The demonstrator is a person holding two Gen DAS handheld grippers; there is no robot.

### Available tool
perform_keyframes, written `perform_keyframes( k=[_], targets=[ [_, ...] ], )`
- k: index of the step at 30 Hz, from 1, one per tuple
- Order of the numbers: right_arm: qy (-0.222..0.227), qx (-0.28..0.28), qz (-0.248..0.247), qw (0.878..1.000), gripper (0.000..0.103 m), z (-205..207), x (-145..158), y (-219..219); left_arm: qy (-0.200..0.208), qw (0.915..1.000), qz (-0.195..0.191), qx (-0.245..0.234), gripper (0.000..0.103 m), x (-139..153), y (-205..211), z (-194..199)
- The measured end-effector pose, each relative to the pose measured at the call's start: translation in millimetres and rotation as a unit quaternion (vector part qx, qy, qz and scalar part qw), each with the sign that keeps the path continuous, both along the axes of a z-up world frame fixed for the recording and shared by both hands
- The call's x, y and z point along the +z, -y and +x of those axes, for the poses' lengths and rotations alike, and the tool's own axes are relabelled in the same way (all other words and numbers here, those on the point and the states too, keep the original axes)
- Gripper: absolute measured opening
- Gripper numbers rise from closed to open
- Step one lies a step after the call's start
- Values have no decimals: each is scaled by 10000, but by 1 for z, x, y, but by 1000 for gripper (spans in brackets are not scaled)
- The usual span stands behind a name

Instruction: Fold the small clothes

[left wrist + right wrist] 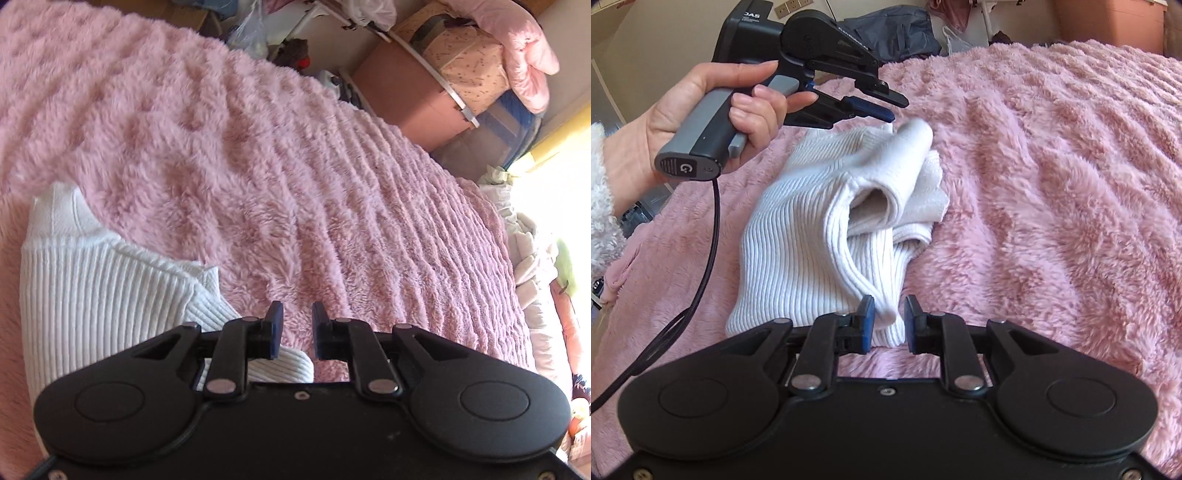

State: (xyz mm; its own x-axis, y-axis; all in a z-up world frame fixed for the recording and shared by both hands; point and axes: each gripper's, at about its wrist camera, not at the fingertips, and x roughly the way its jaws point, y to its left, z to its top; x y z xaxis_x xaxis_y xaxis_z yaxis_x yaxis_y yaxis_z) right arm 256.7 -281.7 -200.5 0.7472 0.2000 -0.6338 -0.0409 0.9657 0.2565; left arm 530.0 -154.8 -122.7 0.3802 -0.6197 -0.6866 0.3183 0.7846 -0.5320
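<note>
Nearest, at the bottom centre of the right wrist view, the right gripper (889,321) stands with its fingers parted by a narrow gap. The lower right corner of the white ribbed garment (798,254) shows in that gap, but the pads do not appear to press on it; I judge the fingers open and holding nothing.

The garment lies in the middle of that view on the pink fleece blanket (1052,177) covering the bed. It is partly folded and untidy: a cuff or neck opening gapes at the centre, and a loose flap is bunched toward its upper right.

Beyond it, at the upper left, a hand (698,122) holds the left gripper (897,107) just above the garment's far edge. In the left wrist view its fingers (275,325) are slightly apart with only blanket between them, the garment sitting at the lower left of that frame. Left gripper is empty.

Risks, as judged from here:
- The bunched flap may be trapped inside the next fold, leaving a lump.
- The deep pile may be pinched along with the knit, dragging the blanket.
- A single-layer grip on the ribbed knit would stretch it and undo the existing fold.
- The trailing cable (701,280) at the left could catch the garment's edge.
</note>
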Motion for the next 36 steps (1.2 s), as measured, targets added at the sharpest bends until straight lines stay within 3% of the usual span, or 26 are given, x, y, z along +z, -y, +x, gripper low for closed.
perform_keyframes(
  k=[5,7,10,15,18,22,29,30,31,36],
  targets=[
    [473,76,67,9988,21,10,36,20,598,9975,321,-178,19,35,-30,-54],
    [607,173,190,9978,31,24,46,30,795,9950,551,-232,23,36,-45,-86],
    [715,260,110,9970,32,53,55,37,727,9951,615,-265,25,19,-64,-126],
    [328,445,218,9982,32,109,51,40,602,9962,621,-103,26,-17,-77,-154],
    [-39,329,331,9989,32,132,40,39,512,9978,395,116,26,-28,-84,-155],
    [-387,47,221,9990,47,147,24,35,264,9995,98,147,26,-40,-84,-149],
    [-654,30,446,9969,45,156,9,31,37,9996,242,-170,26,-67,-60,-148],
    [-636,80,481,9968,31,156,9,31,26,9995,253,-197,26,-69,-59,-149],
    [-610,73,476,9970,26,155,10,30,31,9995,240,-204,26,-71,-59,-150],
    [-308,84,384,9988,20,150,26,29,-52,9995,134,-265,26,-67,-57,-149]
  ],
)
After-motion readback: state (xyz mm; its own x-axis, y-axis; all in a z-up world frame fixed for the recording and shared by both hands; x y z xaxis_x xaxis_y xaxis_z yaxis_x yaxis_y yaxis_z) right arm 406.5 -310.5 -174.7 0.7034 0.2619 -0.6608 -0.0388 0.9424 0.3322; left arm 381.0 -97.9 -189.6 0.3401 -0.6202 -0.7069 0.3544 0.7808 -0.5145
